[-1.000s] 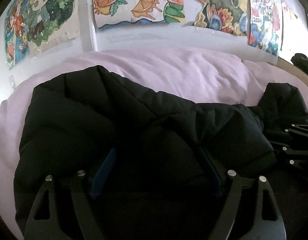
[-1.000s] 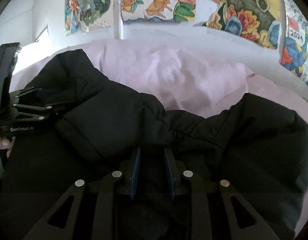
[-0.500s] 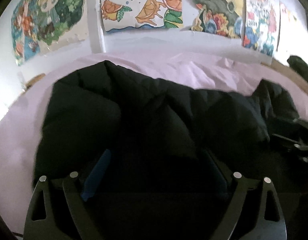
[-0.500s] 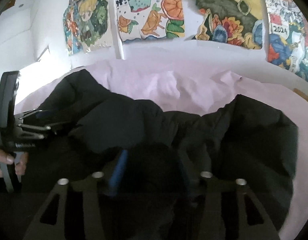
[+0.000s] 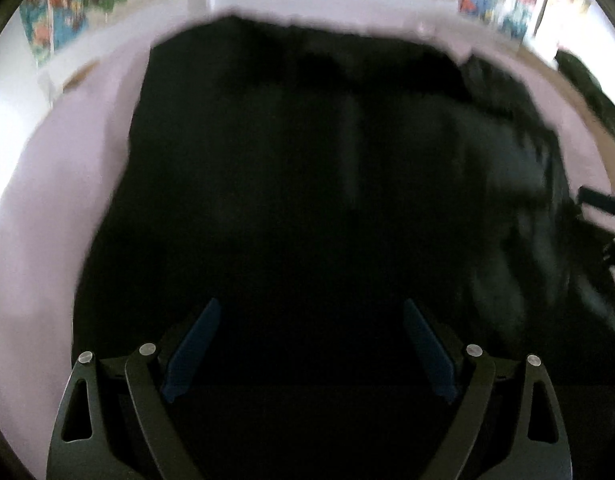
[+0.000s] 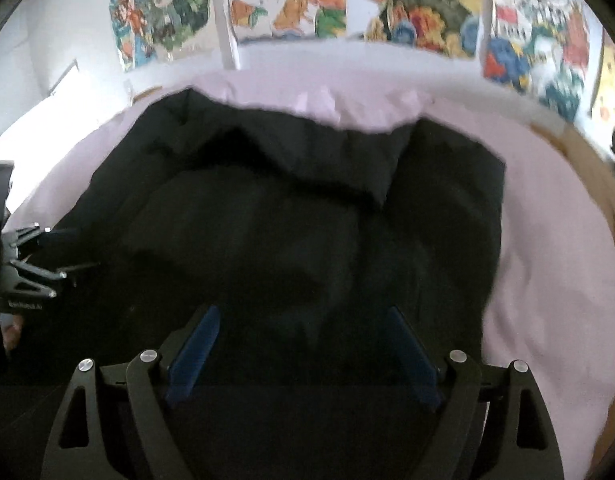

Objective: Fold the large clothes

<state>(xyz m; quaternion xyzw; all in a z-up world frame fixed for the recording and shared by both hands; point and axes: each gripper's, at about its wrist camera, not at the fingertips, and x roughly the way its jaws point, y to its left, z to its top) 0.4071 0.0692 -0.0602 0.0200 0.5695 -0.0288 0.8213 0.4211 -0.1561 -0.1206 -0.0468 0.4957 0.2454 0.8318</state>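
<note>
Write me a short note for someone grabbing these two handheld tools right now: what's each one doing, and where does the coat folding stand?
Left tool: open, holding nothing, just above the black puffer coat.
Right tool: open, empty, over the same coat.
The coat lies bunched on the lilac bedcover, below the wall of posters.
Done: coat looks roughly doubled over, but lumpy.
Left: probably flatten it and make the remaining folds.

The left hand-held gripper [image 5: 309, 344] is hovering with its blue pads [image 5: 193, 346] spread wide over a black puffy jacket [image 5: 327, 168], which is lying on a pale pink bed [image 5: 39, 216], blurred.
</note>
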